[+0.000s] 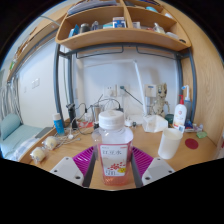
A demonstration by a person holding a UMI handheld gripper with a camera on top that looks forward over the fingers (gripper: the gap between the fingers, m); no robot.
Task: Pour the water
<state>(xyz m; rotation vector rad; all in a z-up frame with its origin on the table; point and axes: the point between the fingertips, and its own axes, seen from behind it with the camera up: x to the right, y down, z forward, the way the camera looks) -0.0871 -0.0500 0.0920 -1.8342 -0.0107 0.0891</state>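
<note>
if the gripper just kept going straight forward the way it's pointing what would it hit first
The gripper already has the clear plastic bottle with the white cap and pink label between its fingers, so the bottle comes first. Beyond it, probably the cluttered back of the wooden desk, though depth is unclear.

Clear bottle [113, 146] with pink label, white cup [170, 143], magenta pads [84, 157]

The gripper [112, 163] has its jaws closed on a clear plastic bottle [113, 146] with a white cap and a pink label, both magenta pads [84, 156] pressing its sides. The bottle stands upright above the wooden desk [60, 150]. Just beside it, to the right, stands a white cup [171, 142]. Beyond them, a cluttered shelf [120, 38] rises above the desk.
</note>
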